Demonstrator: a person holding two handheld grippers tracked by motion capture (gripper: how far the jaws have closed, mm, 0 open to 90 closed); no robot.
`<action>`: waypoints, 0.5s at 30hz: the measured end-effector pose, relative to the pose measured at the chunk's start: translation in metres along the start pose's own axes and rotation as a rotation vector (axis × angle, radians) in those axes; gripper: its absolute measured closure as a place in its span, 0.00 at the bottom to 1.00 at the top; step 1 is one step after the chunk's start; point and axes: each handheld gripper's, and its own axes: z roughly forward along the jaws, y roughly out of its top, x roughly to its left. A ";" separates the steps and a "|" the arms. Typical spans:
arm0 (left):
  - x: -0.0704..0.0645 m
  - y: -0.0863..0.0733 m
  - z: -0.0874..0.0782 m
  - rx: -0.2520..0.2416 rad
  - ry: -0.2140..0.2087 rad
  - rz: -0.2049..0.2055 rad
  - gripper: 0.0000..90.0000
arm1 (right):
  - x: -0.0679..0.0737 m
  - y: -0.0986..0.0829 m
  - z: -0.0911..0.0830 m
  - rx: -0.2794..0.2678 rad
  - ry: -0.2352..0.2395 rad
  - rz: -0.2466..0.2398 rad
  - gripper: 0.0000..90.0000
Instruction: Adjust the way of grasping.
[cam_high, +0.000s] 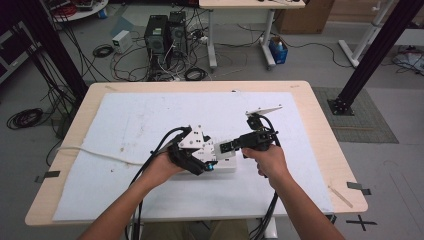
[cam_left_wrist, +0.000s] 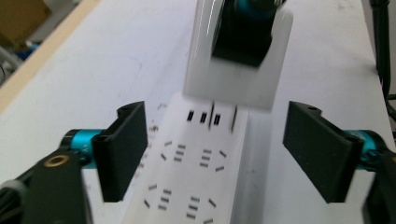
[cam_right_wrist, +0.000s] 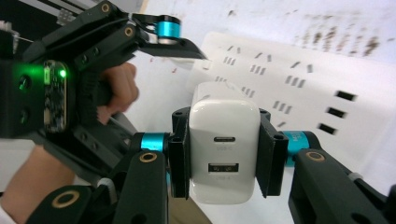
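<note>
The landmark here is a long white plastic power strip (cam_left_wrist: 196, 172) with rows of dark socket slots, lying on the white sheet (cam_high: 125, 125) that covers the light wooden table (cam_high: 320, 125), near the table's front middle.

The left gripper (cam_left_wrist: 215, 154) stands over the strip with its two black jaws spread wide, one on each side of the strip's body and neither pad touching it; nothing is held between them. In the high view this gripper (cam_high: 192, 150) sits at the strip's left end, with the person's left hand (cam_high: 162, 167) behind it.

The right gripper (cam_right_wrist: 223, 151) is clamped on a white rectangular plastic wall charger (cam_right_wrist: 223, 149), its pads pressing the charger's two flat sides. The charger's face with two ports, a small oval one above a wider one, looks back at the right gripper's camera. In the left gripper view the charger (cam_left_wrist: 238, 60) hangs just above the strip's far sockets, with metal prongs pointing down at the slots; whether the prongs have entered the slots cannot be told.
</note>
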 end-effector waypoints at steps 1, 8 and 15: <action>0.003 -0.002 -0.002 0.016 -0.009 -0.033 0.21 | -0.001 0.000 -0.001 -0.005 -0.003 -0.006 0.70; 0.020 -0.021 -0.019 0.176 -0.021 -0.183 0.21 | 0.010 0.008 -0.013 0.015 -0.181 -0.163 0.69; 0.043 -0.042 -0.054 0.323 -0.007 -0.249 0.21 | 0.023 0.014 -0.025 0.076 -0.373 -0.337 0.69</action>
